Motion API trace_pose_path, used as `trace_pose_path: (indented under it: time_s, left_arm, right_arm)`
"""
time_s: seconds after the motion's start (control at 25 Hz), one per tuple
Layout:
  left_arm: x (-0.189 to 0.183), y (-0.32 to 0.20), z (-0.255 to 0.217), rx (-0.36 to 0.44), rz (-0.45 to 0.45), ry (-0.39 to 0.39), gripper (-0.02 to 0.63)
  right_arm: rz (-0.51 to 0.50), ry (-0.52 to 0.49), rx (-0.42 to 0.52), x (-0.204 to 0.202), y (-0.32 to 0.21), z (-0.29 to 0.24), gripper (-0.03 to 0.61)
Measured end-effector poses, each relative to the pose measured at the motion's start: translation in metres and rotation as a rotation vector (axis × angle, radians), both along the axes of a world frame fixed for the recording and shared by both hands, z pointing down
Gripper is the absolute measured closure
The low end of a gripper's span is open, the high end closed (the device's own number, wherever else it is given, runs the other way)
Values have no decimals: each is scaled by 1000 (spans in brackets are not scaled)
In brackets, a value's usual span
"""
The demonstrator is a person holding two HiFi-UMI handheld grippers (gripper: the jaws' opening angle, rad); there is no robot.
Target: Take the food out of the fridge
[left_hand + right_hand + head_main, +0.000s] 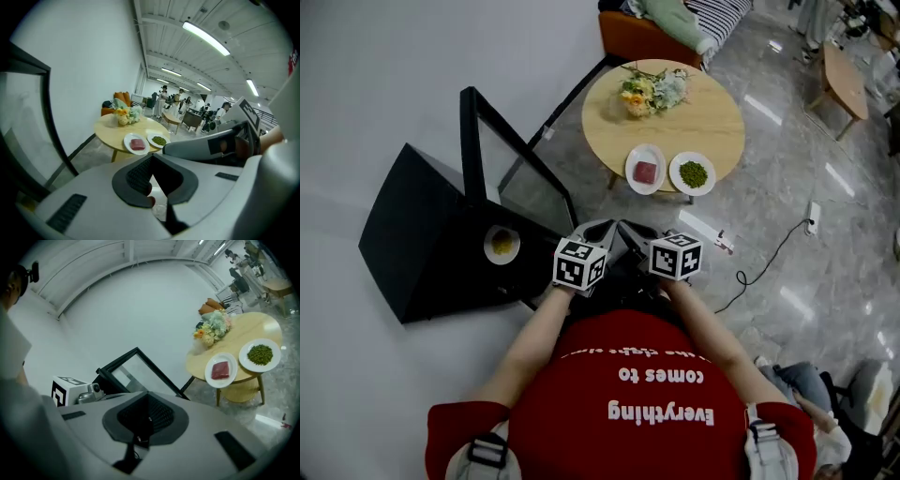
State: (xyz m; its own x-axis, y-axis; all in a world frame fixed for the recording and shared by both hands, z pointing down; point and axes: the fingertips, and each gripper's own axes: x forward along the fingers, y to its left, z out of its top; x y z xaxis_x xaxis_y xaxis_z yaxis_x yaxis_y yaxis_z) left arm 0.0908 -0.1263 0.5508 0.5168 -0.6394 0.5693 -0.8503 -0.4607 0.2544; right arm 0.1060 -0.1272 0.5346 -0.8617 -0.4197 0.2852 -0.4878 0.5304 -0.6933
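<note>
Just past the person's red shirt [647, 394], two tongs are held side by side: left gripper [151, 190] and right gripper [142, 427], both clenched on nothing. One black fridge [412, 234] has its glass door [502, 159] open, and one plate of yellow food [502, 245] lies inside near the front edge. Two plates, meat [645, 170] and peas [692, 173], sit at the round table's [712, 117] near rim, with bare floor between table and fridge.

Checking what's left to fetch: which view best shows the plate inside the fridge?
Head view: the plate of yellowish food sits in plain sight inside the open black fridge. The left gripper view and right gripper view show mainly its glass door, with no clear sight of the plate.
</note>
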Motion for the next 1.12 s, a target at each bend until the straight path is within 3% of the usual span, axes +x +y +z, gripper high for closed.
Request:
trace_pose_path:
  time_s: [0.52,0.68,0.96,1.12]
  left_arm:
    - [-128,90,18,-70,-430,-21,607]
    - [-164,117,20,-82,-531,-62,607]
    - [-223,159,18,-89,-730,-45,607]
    - [-254,174,23,-103,-807,-39,607]
  right_arm:
    - [-430,-6,-100,-129,86,19,568]
    - [-558,10,-112,-166,111,22,568]
    - [-720,30,-131,-224,153,25,568]
    - [-754,38,-166,-251,173,34,568]
